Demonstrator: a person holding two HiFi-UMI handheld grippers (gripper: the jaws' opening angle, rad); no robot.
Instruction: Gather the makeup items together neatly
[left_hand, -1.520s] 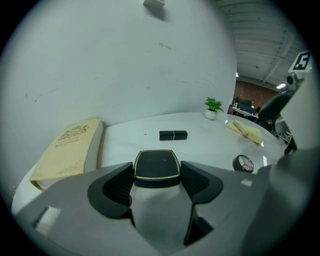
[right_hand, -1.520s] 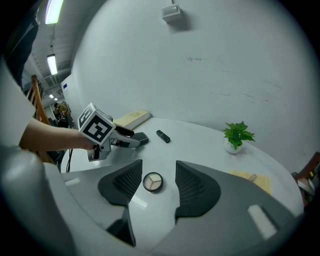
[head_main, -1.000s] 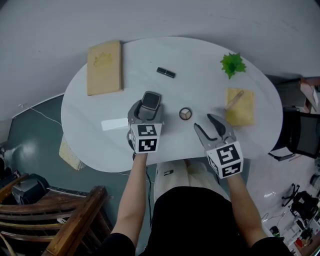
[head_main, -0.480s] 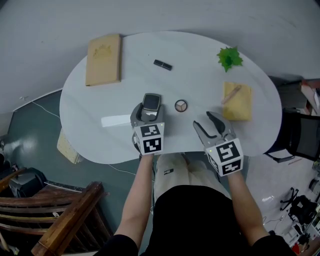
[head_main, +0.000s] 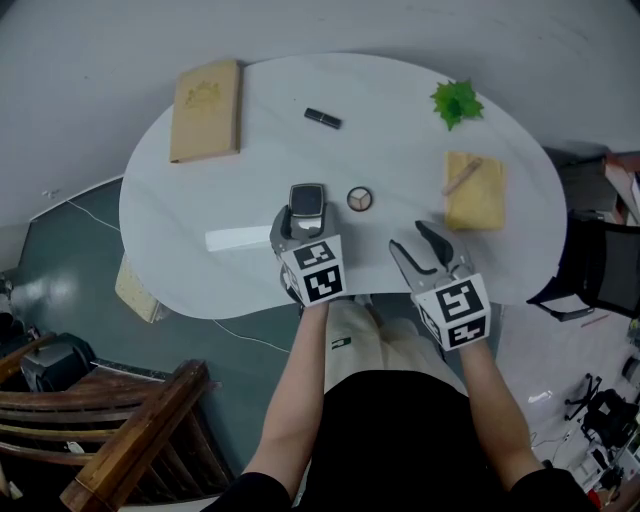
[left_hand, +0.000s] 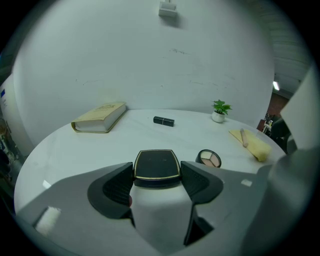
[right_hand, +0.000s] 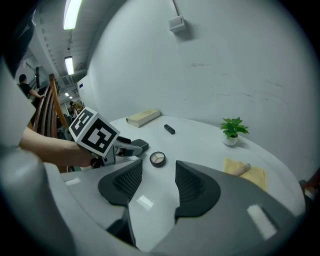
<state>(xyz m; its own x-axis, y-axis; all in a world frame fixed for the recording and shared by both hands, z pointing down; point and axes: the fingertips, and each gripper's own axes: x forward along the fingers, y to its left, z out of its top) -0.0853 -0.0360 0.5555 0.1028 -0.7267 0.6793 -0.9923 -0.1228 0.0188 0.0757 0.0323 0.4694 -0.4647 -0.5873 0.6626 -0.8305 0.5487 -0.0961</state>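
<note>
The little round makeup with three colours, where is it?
The round palette lies mid-table in the head view, just right of the black compact in the left gripper.

From my head, one camera looked steeply down over the table (head_main: 400, 130). Those on my left claw (head_main: 303, 222) and right claw (head_main: 410, 240) sat low, facing twelve o'clock, both catching the book (left_hand: 99, 117).

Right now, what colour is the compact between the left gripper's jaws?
The compact is black with a thin gold rim; this shows best in the left gripper view.
</note>
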